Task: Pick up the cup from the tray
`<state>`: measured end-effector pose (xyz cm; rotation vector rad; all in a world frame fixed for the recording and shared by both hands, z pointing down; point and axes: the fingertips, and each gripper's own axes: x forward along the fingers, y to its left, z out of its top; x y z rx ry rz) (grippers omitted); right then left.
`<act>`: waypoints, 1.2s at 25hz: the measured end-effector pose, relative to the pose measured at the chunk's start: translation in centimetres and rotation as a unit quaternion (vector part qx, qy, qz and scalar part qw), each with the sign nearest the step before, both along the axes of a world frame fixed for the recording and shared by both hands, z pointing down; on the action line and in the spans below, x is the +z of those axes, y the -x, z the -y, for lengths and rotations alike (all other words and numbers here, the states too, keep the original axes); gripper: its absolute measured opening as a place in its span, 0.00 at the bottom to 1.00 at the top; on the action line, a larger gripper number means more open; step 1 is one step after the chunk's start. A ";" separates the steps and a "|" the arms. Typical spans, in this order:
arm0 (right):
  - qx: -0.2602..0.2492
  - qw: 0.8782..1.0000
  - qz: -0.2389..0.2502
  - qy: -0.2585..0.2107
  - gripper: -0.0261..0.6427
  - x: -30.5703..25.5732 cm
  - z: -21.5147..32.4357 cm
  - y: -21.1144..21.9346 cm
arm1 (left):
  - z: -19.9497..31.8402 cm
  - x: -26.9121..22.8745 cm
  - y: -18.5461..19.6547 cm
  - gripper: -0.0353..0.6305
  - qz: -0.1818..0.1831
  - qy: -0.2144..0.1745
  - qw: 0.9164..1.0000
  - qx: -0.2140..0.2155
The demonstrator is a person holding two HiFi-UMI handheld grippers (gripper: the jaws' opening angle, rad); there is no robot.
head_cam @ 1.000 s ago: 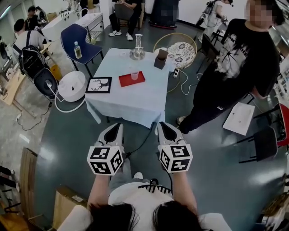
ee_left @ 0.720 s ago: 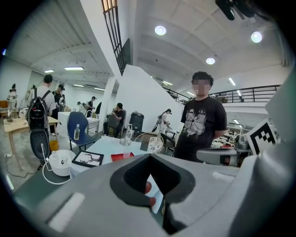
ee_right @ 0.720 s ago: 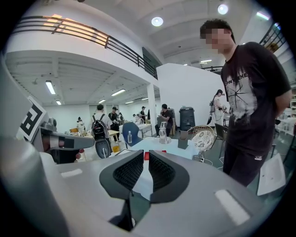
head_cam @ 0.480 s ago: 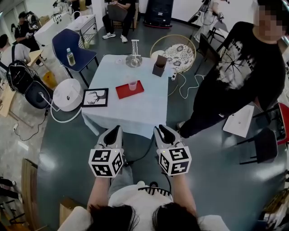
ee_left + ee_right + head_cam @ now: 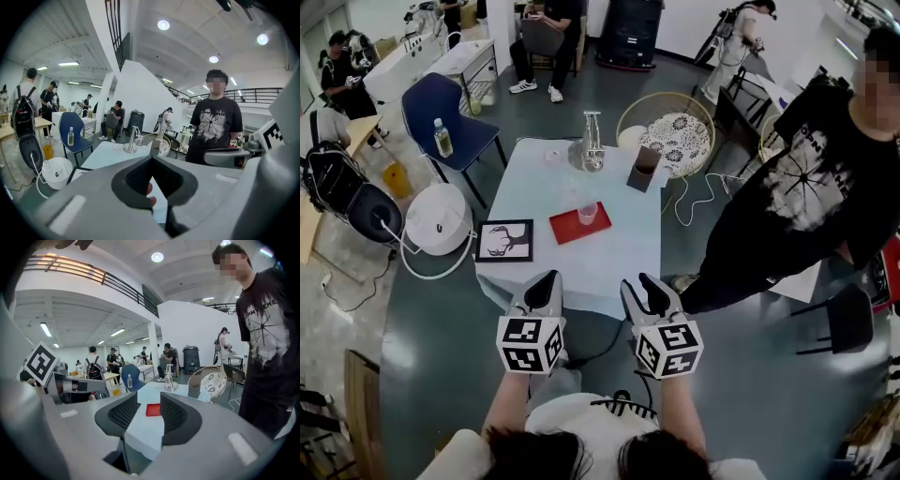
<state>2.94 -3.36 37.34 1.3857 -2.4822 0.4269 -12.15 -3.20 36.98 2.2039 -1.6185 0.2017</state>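
A small clear cup [image 5: 587,214] stands on a red tray [image 5: 574,228] in the middle of a table with a pale cloth [image 5: 609,267]. Both grippers hang in the air just short of the table's near edge, apart from the cup. My left gripper [image 5: 546,287] is shut with nothing in it; in the left gripper view its jaws [image 5: 151,160] meet at the tips. My right gripper [image 5: 647,291] is open by a narrow gap. In the right gripper view the red tray [image 5: 153,409] shows between the right gripper's [image 5: 149,403] pads; I cannot make out the cup there.
A black-framed picture [image 5: 505,240] lies at the table's left corner. A metal stand [image 5: 592,150] and a brown box [image 5: 644,170] stand at the far end. A person in black [image 5: 811,211] stands close on the right. A white round appliance [image 5: 438,217] and blue chair [image 5: 441,108] are left.
I have moved closer to the table; both grippers now reach nearly to its near edge. Their jaws look unchanged. The person on the right has shifted.
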 end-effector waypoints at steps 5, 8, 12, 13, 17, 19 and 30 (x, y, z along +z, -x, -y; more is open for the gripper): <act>0.016 0.999 -0.010 -0.027 0.34 -0.8 3.1 2.1 | 3.5 0.2 1.9 0.05 0.004 0.003 1.000 0.024; 0.015 1.000 -0.003 -0.028 0.39 -0.5 4.5 3.8 | 5.1 0.5 3.0 0.05 0.008 0.007 0.999 0.038; 0.017 1.000 0.000 -0.019 0.42 0.2 5.9 5.0 | 6.9 1.3 3.9 0.05 0.009 0.014 0.999 0.045; 0.018 1.000 0.002 -0.018 0.43 0.4 6.2 5.1 | 7.3 1.4 4.0 0.05 0.011 0.013 0.999 0.047; 0.016 0.999 0.012 -0.029 0.44 0.6 7.7 6.5 | 8.8 1.6 5.2 0.05 0.017 -0.004 0.999 0.034; 0.015 0.999 0.011 -0.029 0.46 0.6 8.2 6.8 | 9.3 1.6 4.9 0.05 0.011 -0.009 0.999 0.042; -0.025 0.999 -0.002 -0.022 0.56 5.2 13.3 9.4 | 13.0 5.4 6.5 0.05 0.014 0.006 1.000 -0.001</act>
